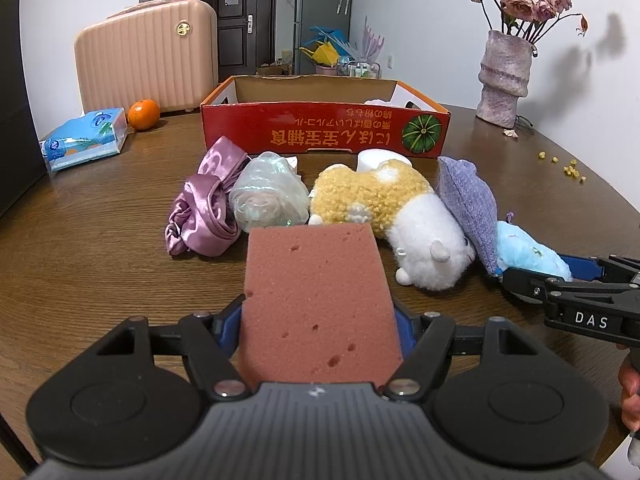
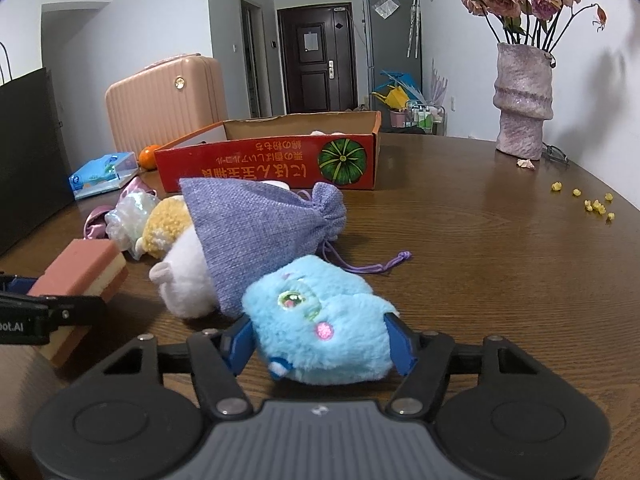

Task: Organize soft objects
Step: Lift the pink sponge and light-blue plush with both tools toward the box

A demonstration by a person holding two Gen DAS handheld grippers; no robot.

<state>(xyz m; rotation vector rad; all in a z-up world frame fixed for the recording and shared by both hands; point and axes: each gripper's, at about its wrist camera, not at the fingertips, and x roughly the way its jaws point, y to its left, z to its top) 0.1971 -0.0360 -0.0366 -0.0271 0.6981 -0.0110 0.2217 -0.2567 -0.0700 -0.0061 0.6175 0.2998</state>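
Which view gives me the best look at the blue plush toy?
The right wrist view: the blue plush toy fills the foreground between the right hand-held gripper pads, face visible. The left wrist view shows only a sliver of it at the right edge, behind the purple pouch.

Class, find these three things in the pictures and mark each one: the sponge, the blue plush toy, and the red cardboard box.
sponge [image 1: 316,300], left wrist view, middle of its pink top face.
blue plush toy [image 2: 320,320], right wrist view, its furry face.
red cardboard box [image 1: 320,132], left wrist view, printed front wall.
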